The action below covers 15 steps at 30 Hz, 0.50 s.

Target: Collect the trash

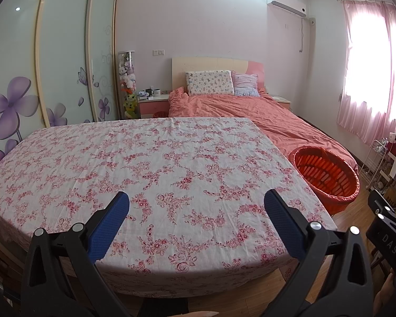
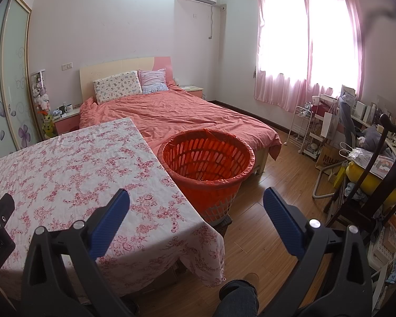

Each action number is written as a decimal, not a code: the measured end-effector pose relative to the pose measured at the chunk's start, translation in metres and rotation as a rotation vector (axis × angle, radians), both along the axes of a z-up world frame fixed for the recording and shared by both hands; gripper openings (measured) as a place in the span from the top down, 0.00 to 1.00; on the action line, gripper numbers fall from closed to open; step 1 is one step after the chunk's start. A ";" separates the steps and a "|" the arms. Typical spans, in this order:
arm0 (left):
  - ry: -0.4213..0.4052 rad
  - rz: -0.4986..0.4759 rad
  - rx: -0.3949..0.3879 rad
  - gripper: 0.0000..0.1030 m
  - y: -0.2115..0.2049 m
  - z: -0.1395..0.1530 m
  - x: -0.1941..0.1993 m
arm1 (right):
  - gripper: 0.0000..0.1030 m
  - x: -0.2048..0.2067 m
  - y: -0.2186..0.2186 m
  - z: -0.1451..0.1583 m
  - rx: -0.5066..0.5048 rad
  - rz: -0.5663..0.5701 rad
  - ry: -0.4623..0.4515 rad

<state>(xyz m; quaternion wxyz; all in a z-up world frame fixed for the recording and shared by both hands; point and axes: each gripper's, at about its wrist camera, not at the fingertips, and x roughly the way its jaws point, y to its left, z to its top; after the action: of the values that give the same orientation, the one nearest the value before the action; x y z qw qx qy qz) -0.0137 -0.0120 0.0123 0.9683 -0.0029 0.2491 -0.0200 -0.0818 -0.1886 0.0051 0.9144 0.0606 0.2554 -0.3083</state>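
Note:
An orange basket lined with an orange bag (image 2: 207, 158) stands on the floor between the table and the bed; it also shows in the left wrist view (image 1: 327, 174). I see no trash on the floral tablecloth of the table (image 1: 145, 163), which also shows in the right wrist view (image 2: 66, 163). My left gripper (image 1: 196, 211) is open and empty above the table's near edge. My right gripper (image 2: 196, 211) is open and empty, above the table's right corner and the floor, short of the basket.
A bed with a salmon cover (image 2: 177, 116) lies behind the table. A sliding wardrobe (image 1: 52, 66) stands at the left. A white cart (image 2: 302, 129), a dark wooden chair (image 2: 377, 174) and clutter fill the right side. A wood floor (image 2: 264, 198) lies to the basket's right.

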 end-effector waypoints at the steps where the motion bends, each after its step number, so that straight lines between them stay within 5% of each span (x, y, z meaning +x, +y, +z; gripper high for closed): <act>1: 0.000 -0.001 0.000 0.02 0.000 0.000 0.000 | 0.04 0.000 0.000 0.000 0.001 0.000 0.000; 15: 0.002 0.001 0.002 0.02 0.000 -0.001 -0.002 | 0.04 0.000 0.000 0.001 0.001 0.001 -0.001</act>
<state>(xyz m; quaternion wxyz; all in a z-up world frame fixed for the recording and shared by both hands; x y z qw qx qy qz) -0.0152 -0.0115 0.0112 0.9680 -0.0020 0.2501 -0.0193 -0.0822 -0.1890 0.0057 0.9146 0.0613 0.2550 -0.3078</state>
